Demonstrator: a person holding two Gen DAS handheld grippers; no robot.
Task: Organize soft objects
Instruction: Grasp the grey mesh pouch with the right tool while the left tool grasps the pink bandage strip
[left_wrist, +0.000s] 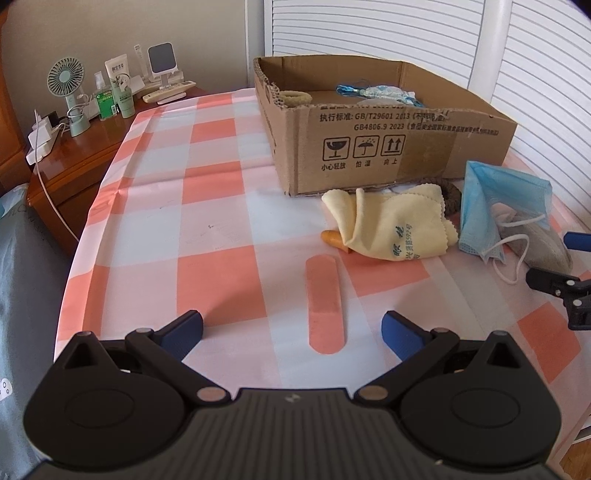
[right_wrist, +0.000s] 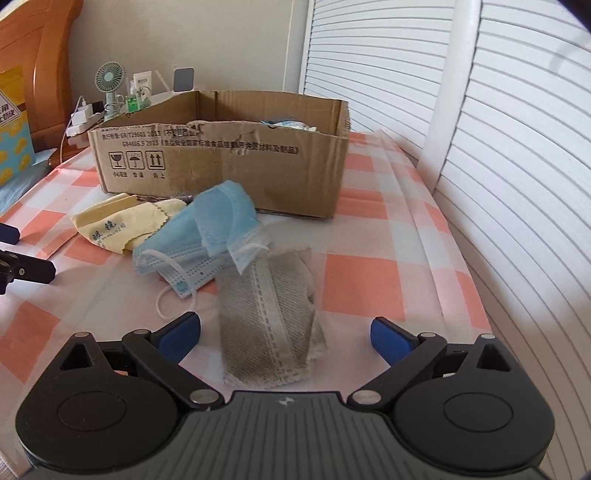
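My left gripper (left_wrist: 291, 332) is open and empty, its blue pads on either side of a pink adhesive bandage (left_wrist: 325, 302) lying on the checked cloth. Beyond it lie a yellow lens cloth (left_wrist: 391, 225) over an orange earplug (left_wrist: 334, 238), and a blue face mask (left_wrist: 495, 206). My right gripper (right_wrist: 286, 334) is open and empty, straddling a grey mesh sachet (right_wrist: 271, 321). The blue face mask (right_wrist: 210, 236) overlaps the sachet's far end, beside the yellow cloth (right_wrist: 122, 223). The cardboard box (left_wrist: 388, 144) holds a hair tie (left_wrist: 295, 98) and blue items.
The cardboard box (right_wrist: 221, 155) stands at the back of the bed. A wooden nightstand (left_wrist: 74, 162) at the left holds a fan (left_wrist: 68, 83), bottles and chargers. White slatted shutters (right_wrist: 517, 184) run along the right. The right gripper's fingers (left_wrist: 554, 284) show at the left view's right edge.
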